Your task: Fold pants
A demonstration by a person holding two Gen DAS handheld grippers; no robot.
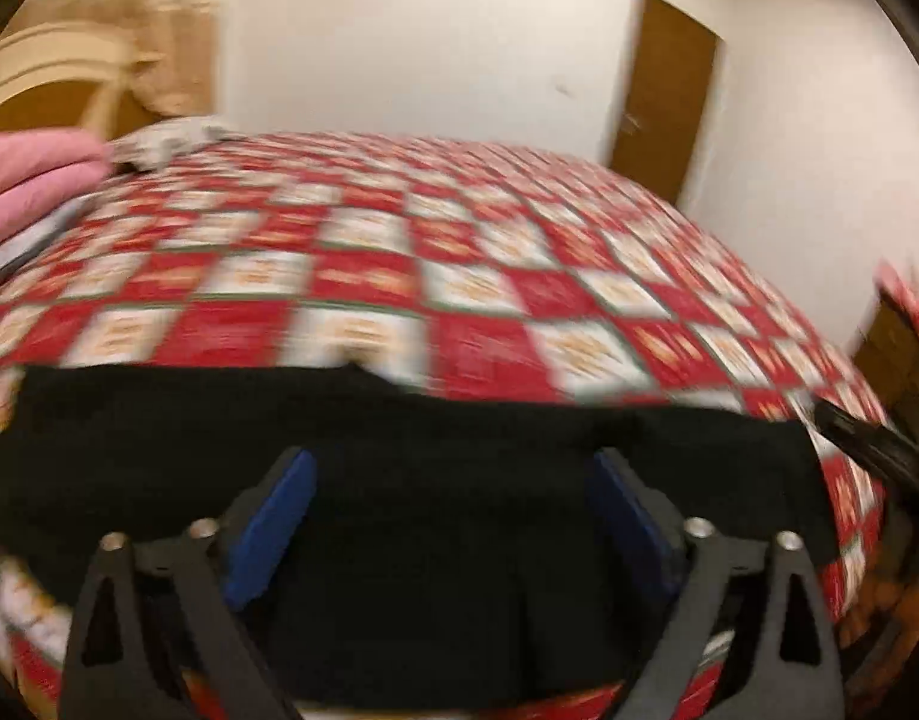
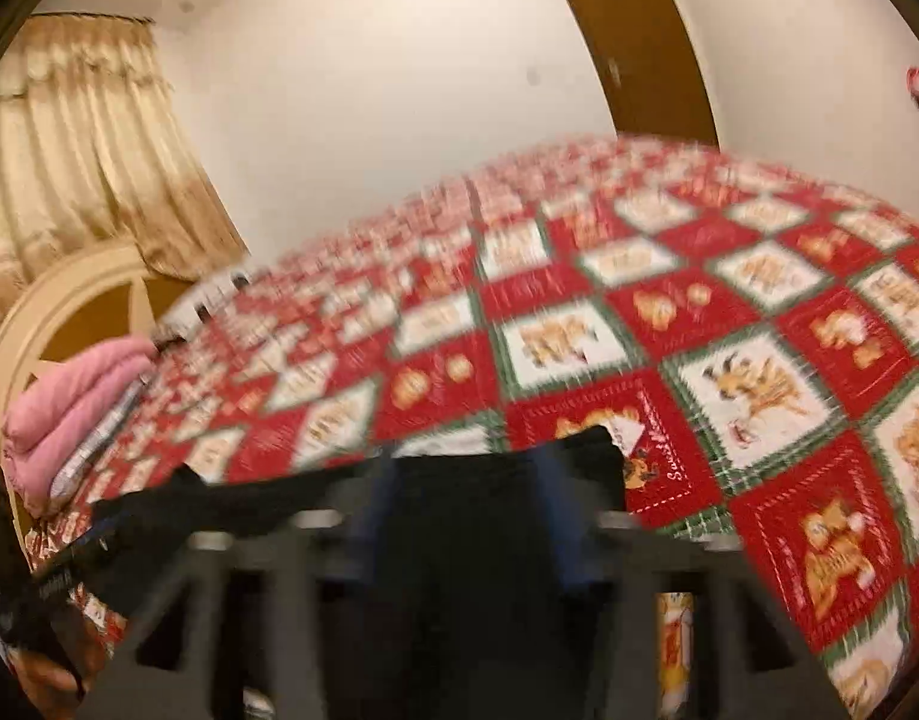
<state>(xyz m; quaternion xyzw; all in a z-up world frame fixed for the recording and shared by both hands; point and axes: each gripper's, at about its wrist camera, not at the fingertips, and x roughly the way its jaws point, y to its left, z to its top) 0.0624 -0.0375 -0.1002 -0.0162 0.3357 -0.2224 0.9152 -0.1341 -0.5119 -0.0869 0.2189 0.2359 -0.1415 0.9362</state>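
Observation:
Black pants [image 1: 399, 438] lie flat across the near edge of the bed with the red and white checked bedspread [image 1: 399, 276]. My left gripper [image 1: 453, 468] hangs just above them, its blue pads [image 1: 273, 516] wide apart and nothing between them. In the right wrist view the pants [image 2: 471, 516] lie under my right gripper [image 2: 468, 480]. Its blue pads [image 2: 375, 498] look apart, but the frame is blurred by motion. The right gripper shows at the right edge of the left wrist view [image 1: 867, 450].
Folded pink cloth [image 2: 75, 396] sits at the left side of the bed by the headboard [image 2: 51, 324]. A beige curtain [image 2: 87, 150] hangs behind. A brown door [image 1: 663, 102] stands in the white wall beyond the bed.

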